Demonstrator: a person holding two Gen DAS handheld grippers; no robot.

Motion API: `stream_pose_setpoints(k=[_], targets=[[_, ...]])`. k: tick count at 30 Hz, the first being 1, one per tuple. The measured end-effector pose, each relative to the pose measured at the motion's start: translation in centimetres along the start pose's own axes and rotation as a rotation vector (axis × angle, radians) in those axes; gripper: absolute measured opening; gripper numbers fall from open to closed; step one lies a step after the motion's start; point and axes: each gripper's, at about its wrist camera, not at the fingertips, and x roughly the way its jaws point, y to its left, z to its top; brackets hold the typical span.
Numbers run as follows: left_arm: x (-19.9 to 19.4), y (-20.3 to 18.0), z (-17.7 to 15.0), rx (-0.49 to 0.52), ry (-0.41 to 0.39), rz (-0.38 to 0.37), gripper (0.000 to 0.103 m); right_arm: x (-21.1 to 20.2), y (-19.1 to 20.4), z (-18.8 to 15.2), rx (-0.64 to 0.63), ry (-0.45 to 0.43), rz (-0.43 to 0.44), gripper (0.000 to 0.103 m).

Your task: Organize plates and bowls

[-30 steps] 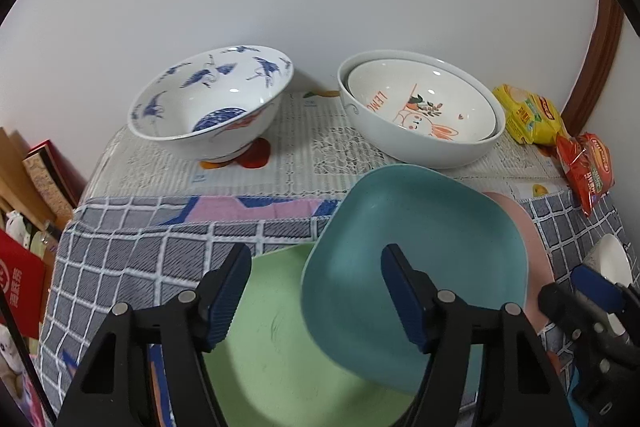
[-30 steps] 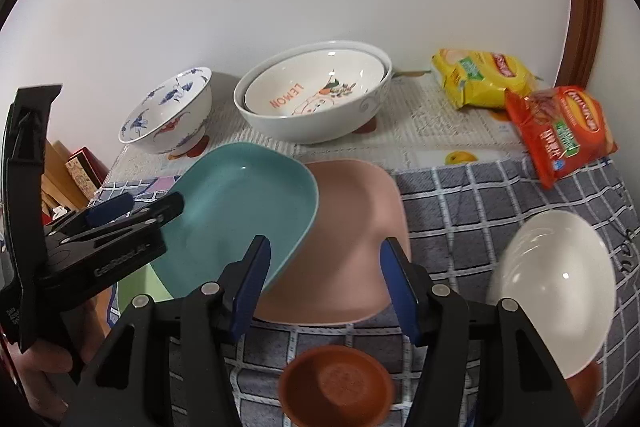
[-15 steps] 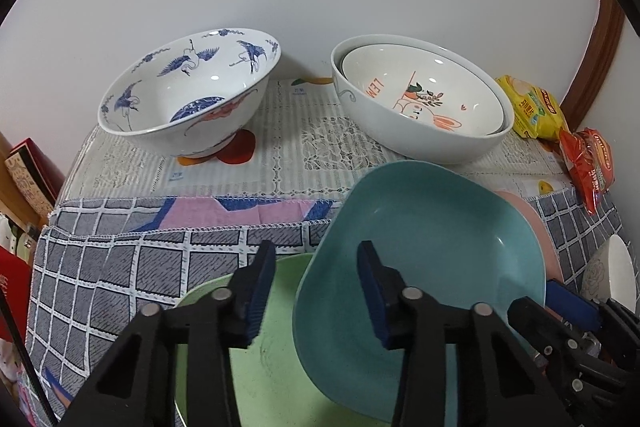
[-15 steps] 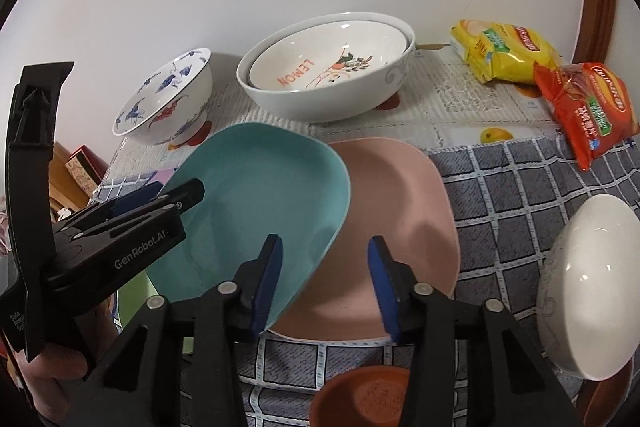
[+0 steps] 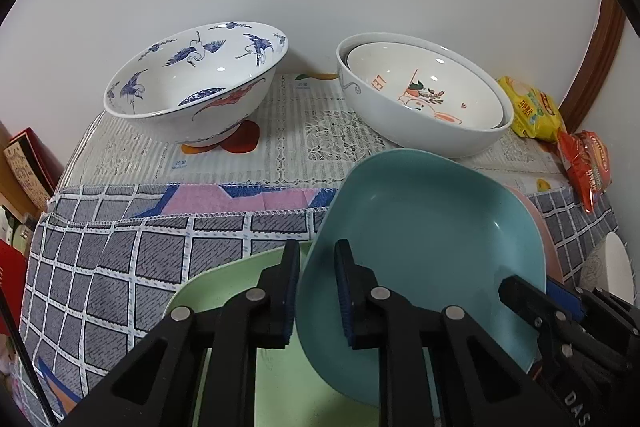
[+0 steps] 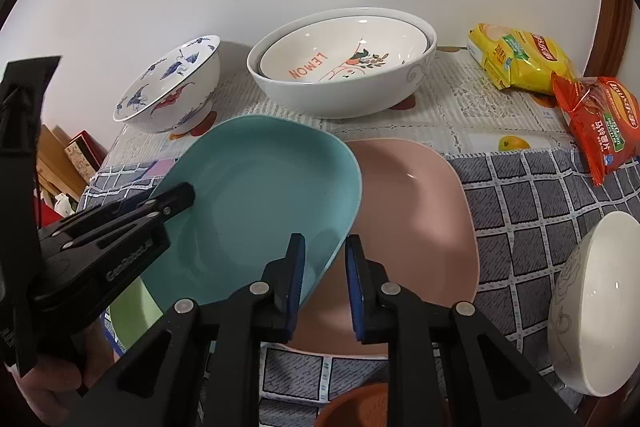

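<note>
— What surface is seen, and where is the teal plate?

— Grey checked cloth [image 5: 120,267] is spread over the near half of the table, with a lace-patterned cover behind it against a plain white wall. The teal plate [image 6: 260,203] is held tilted at the centre, its left part lying over a green plate [image 5: 224,287] and its right rim overlapping a pink plate [image 6: 416,219].

— How are the fingers set?

— The left gripper [image 5: 317,291] has just been closing and its jaws are drawn narrow, with the plate's left rim caught between the blue pads. The right gripper [image 6: 325,285] has likewise been closing, and the plate's near right edge is taken between its pads — though whether both pads press fully is hard to judge from this angle.

— What is found further out?

— A blue-and-white crane bowl [image 5: 196,87] is stood at the back left. A white bowl with "LEMON" lettering [image 6: 344,57] is nested inside a larger white bowl [image 6: 340,95] at the back centre. Yellow [image 6: 520,57] and orange snack packets [image 6: 600,127] are laid at the back right, a white bowl [image 6: 592,303] at the near right edge, and a brown dish [image 6: 356,407] partly seen at the bottom.
</note>
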Motion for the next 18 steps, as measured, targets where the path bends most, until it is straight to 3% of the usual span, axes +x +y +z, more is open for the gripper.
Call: stream_pose_setpoints(k=[8,18], targets=[[-3.4,0.1,-0.2,-0.021,-0.045,-0.014,0.013,-1.9,-0.1,0.4,0.014,-0.034,0.013,0.015],[-8.3,0.2,-1.3,-0.053,-0.083,-0.026,0.013,-7.4,1.2,0.1,-0.011,-0.098,0.028,0.015]])
